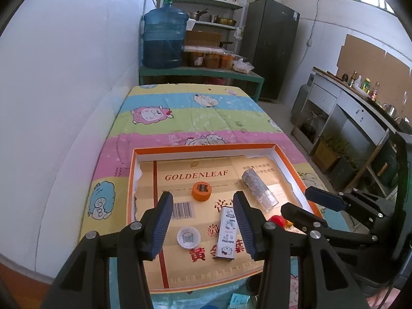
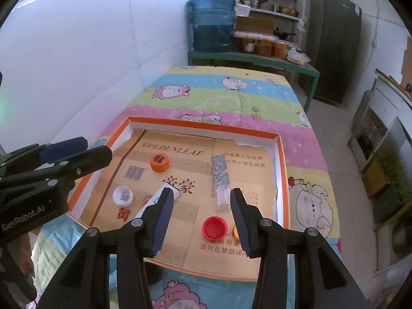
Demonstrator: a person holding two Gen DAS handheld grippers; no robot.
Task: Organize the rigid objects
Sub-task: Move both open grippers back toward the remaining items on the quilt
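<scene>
**Both hand-held grippers hover empty above the tray**

A shallow orange-rimmed tray (image 1: pixel 291 166), lined with flattened cardboard, lies on a surface covered by a cartoon-sheep quilt (image 1: pixel 180 118). Inside it the rigid objects are spread apart. An orange cap (image 1: pixel 201 191) sits toward the far middle, just below the "GOLDENLEAF" lettering. A white cap (image 1: pixel 188 237) lies open side up nearer and to the left. A small white printed box (image 1: pixel 226 234) lies flat in the near middle. A glittery clear tube (image 1: pixel 260 190) lies on its side toward the far right. A red cap (image 2: pixel 214 228) rests open side up at the near right, with a smaller orange piece (image 2: pixel 235 232) just beside it, mostly hidden.

The left hand-held gripper (image 1: pixel 203 222) hangs above the near left part of the tray, its jaws apart with nothing between the pads. The right hand-held gripper (image 2: pixel 202 217) hangs above the near right part, jaws likewise apart and empty.
</scene>
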